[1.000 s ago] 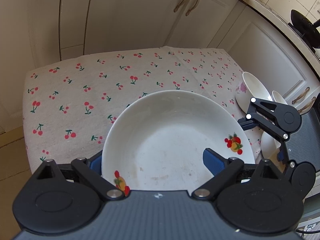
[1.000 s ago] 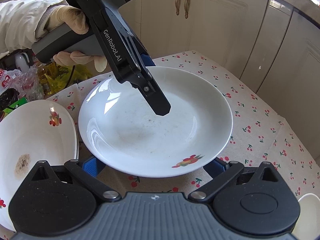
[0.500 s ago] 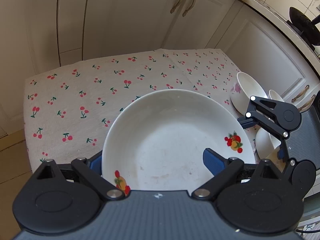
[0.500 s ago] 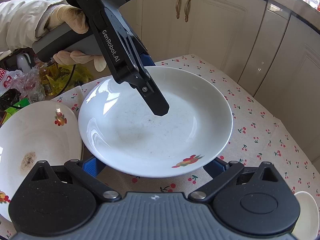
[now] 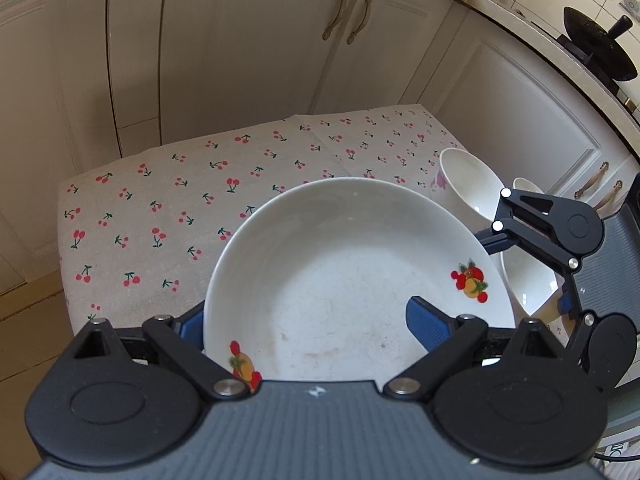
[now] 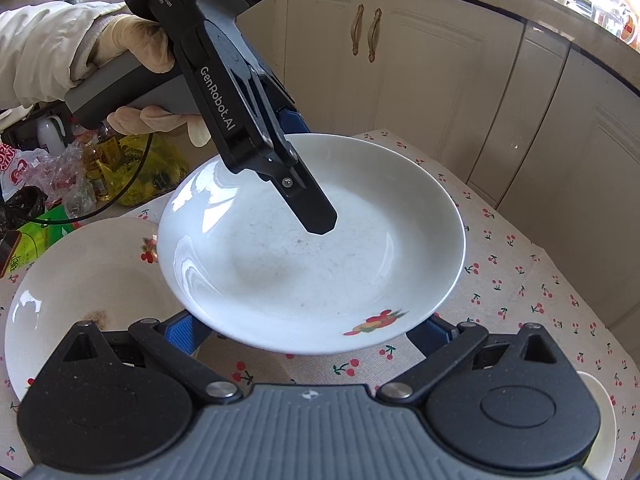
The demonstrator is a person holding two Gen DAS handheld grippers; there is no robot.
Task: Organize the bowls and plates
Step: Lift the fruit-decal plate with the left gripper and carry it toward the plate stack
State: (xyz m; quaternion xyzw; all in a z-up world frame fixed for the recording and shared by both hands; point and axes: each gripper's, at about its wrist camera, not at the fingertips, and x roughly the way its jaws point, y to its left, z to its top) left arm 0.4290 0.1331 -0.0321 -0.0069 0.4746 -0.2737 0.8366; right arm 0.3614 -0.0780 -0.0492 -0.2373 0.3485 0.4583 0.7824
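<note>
A white deep plate with fruit prints point(image 5: 340, 280) point(image 6: 320, 264) is held in the air above the cherry-print tablecloth point(image 5: 180, 216). My left gripper point(image 5: 304, 320) is shut on its near rim; in the right wrist view its finger point(image 6: 312, 208) lies over the plate's inside. My right gripper point(image 6: 304, 332) sits low under the plate's other edge, its fingers wide apart and open. A second fruit-print plate point(image 6: 80, 292) lies on the table to the left. Three white bowls point(image 5: 468, 184) stand at the table's right edge.
Cream kitchen cabinets point(image 5: 240, 40) stand behind the table. Bags and bottles point(image 6: 80, 176) are piled beyond the table on the left of the right wrist view. A black pan point(image 5: 600, 48) sits on the counter.
The plate and both grippers have risen above the table; the cloth and the second plate look further away. The left gripper's grip on the plate is unchanged.
</note>
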